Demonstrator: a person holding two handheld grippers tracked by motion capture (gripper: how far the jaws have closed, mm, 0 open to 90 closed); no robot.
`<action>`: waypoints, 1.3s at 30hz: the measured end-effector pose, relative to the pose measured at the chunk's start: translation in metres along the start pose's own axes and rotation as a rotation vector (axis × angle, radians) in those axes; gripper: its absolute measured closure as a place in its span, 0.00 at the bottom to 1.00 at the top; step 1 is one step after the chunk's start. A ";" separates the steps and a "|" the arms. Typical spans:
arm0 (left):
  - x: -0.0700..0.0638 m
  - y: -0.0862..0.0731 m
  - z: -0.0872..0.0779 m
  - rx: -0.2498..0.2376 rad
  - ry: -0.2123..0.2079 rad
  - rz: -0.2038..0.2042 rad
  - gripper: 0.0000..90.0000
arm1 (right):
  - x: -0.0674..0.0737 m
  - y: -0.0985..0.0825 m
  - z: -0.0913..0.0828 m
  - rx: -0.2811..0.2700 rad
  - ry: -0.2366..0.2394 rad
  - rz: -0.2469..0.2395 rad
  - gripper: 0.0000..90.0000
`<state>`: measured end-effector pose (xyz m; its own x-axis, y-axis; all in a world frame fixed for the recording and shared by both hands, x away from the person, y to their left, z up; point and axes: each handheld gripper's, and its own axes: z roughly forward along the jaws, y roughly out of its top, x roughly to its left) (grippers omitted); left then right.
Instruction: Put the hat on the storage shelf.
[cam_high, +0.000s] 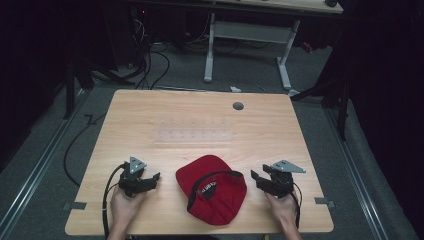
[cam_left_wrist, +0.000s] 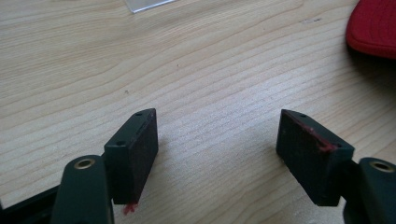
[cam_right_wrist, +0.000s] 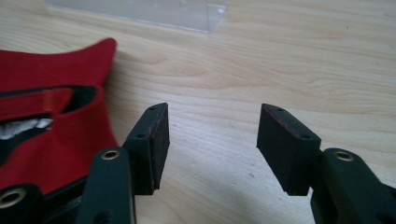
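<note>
Red cap (cam_high: 212, 190) lay upside down on table (cam_high: 150, 120), ungrasped. Left tool (cam_high: 152, 178) spread, empty. Right tool (cam_high: 256, 178) spread, empty. Pickup pending.

A red fabric baseball cap (cam_high: 212, 189) lies on the pale wooden table near its front edge, at mid-width. The brim points toward the table's far-left side. The rear opening faces up, exposing the black inner lining, a red adjustment strap with white lettering and a white label inside. Nothing touches the cap.
</note>
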<state>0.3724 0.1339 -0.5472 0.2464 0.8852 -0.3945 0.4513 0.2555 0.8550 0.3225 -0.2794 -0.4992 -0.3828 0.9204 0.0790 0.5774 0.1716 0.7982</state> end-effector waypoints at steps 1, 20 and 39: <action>0.000 0.000 0.000 0.000 0.000 0.000 0.33 | 0.001 0.001 -0.004 -0.008 0.009 -0.002 0.49; 0.000 0.000 0.000 -0.001 0.002 0.000 0.33 | 0.040 0.012 0.000 -0.002 0.192 -0.091 0.43; -0.001 -0.001 0.000 0.003 -0.006 0.004 0.34 | 0.045 0.005 0.054 0.116 0.309 -0.068 0.47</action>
<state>0.3716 0.1331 -0.5471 0.2532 0.8840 -0.3929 0.4526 0.2508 0.8558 0.3467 -0.2179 -0.5241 -0.6136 0.7585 0.2194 0.6144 0.2841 0.7361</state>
